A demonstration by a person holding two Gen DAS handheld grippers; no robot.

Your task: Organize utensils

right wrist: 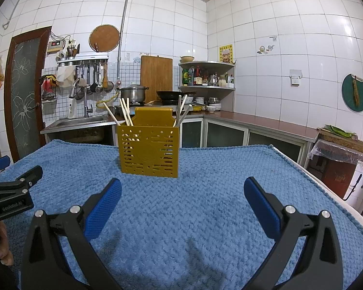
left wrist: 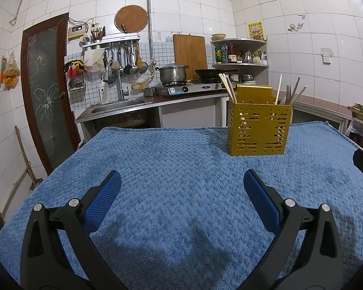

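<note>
Upright, the chopsticks (left wrist: 228, 88) splay from the holder (left wrist: 259, 130), perhaps beside a fork (left wrist: 288, 94).

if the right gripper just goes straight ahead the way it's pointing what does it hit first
Probably the yellow utensil holder. The right gripper is open and empty above the blue towel, and the holder stands just left of its centre line, so its left finger would likely meet it first; depth is unclear.

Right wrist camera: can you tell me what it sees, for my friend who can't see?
A yellow utensil holder with chopsticks stands on a blue towel. The open right gripper points at it, empty, with a kitchen behind.
</note>
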